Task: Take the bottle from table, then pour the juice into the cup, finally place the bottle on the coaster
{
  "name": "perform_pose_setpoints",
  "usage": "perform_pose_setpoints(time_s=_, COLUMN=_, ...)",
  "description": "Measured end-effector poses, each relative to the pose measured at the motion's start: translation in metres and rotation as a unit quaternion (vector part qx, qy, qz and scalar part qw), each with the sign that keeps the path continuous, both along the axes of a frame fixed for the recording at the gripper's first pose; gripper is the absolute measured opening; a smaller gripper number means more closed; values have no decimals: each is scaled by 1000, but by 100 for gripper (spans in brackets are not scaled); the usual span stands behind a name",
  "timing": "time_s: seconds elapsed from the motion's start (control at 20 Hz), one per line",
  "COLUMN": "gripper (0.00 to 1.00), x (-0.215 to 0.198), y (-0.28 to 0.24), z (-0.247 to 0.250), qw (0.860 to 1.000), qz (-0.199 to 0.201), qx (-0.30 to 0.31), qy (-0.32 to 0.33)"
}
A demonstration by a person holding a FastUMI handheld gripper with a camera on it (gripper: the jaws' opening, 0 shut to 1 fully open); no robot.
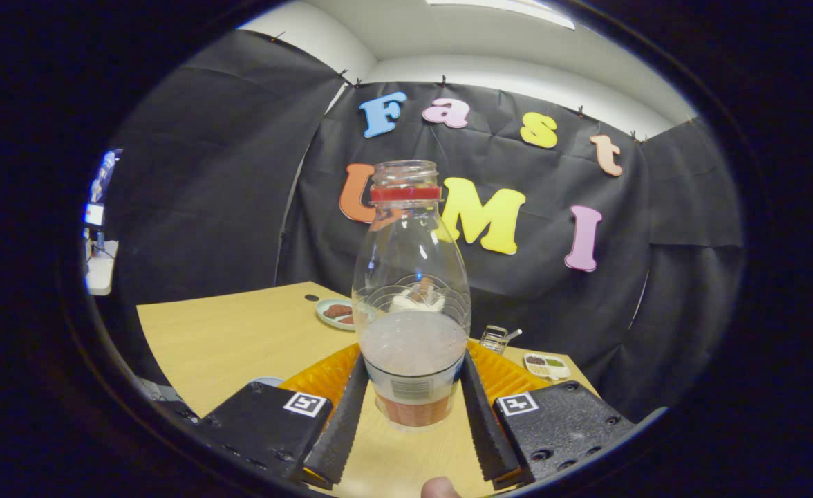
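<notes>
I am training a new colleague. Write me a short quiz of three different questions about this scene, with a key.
1. True or false: the bottle has a cap on its mouth.
2. Where do the fingers of the hand-held gripper stand? A) one at each side of the bottle's lower part B) above its neck C) far behind it
3. What lies on the small plate beyond the bottle on the table?

Key: 1 false, the mouth is open above a red ring. 2 A. 3 Reddish-brown pieces of food.
</notes>
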State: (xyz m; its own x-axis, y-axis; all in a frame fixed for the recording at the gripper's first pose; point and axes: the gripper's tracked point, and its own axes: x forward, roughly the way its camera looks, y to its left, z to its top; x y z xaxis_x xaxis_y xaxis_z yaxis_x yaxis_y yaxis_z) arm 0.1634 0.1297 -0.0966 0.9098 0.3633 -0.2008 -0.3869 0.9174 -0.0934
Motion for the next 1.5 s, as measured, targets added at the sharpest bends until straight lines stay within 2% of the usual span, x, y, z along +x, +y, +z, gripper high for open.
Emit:
perform_pose_setpoints(time_s=0.35, gripper=75, x=66, y=3, z=-24, qw=996, qz=12, qx=63, qy=59)
perform_pose_setpoints(time_s=0.65, gripper=76, x=117, y=12, z=-70, qw=992, qz=9, qx=80, qy=102)
perform_pose_setpoints(time_s=0.95, gripper=76, x=138, y=20, z=-126, qw=991, qz=3, qx=58, qy=123)
perform_pose_setpoints(time_s=1.5, gripper=77, x=156, y=31, z=-168, qw=992, qz=11, qx=41, qy=117)
